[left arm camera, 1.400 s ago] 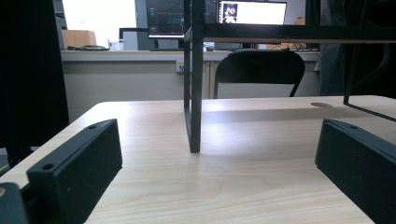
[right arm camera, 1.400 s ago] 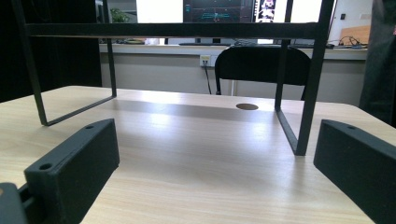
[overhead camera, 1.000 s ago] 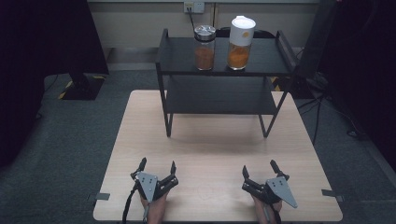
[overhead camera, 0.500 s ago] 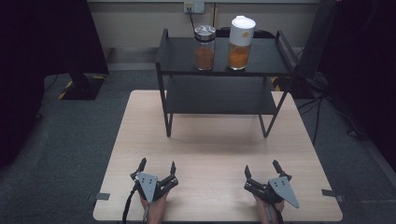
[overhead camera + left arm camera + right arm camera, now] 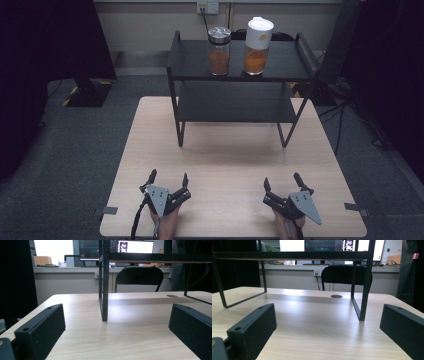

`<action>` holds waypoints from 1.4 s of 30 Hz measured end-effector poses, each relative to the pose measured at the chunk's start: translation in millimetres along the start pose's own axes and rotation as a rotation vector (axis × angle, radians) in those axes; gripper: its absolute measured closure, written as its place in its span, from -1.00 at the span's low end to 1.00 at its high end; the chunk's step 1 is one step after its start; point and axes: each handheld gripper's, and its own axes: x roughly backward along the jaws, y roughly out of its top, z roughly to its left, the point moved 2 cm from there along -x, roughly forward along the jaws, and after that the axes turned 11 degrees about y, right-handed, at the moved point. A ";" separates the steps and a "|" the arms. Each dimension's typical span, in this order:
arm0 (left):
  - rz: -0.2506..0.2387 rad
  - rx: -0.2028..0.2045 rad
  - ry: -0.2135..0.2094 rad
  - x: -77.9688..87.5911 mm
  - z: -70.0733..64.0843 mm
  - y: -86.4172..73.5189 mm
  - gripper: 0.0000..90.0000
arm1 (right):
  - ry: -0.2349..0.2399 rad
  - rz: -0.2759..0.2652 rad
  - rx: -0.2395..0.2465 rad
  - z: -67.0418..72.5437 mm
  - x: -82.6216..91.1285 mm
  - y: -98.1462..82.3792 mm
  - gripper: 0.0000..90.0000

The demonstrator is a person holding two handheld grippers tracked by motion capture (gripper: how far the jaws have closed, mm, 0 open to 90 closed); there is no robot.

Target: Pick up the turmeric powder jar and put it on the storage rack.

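Observation:
A black two-tier rack (image 5: 240, 107) stands on the far half of the wooden table (image 5: 230, 160). Its top shelf carries a glass jar with a silver lid (image 5: 219, 50) and a taller jar with a white lid (image 5: 257, 45), both holding orange-brown contents. My left gripper (image 5: 168, 175) rests near the table's front edge at the left, jaws open and nothing between them. My right gripper (image 5: 281, 178) rests at the front right, also open and holding nothing. In the left gripper view the rack's left front leg (image 5: 104, 290) rises ahead of the spread jaws. The right gripper view has the rack's right leg (image 5: 364, 290).
A dark chair (image 5: 138, 278) sits behind the table, with a wall counter and lit monitors (image 5: 135, 246) beyond. A round cable hole (image 5: 336, 296) marks the tabletop under the rack. Grey carpet (image 5: 70, 150) surrounds the table. Bare wood lies between the grippers and the rack.
The right gripper has drifted slightly to the right. The left gripper and the jars have stayed where they were.

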 end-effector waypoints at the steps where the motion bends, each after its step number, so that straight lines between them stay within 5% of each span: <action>1: 0.000 0.000 0.000 0.0 0.0 0.0 -1.00 | -0.007 -0.005 -0.002 1.0 0.4 -0.7 -1.00; 42: -0.001 0.001 -0.010 -0.2 1.5 -0.1 -1.00 | -0.025 0.000 -0.001 3.8 -0.6 0.0 -1.00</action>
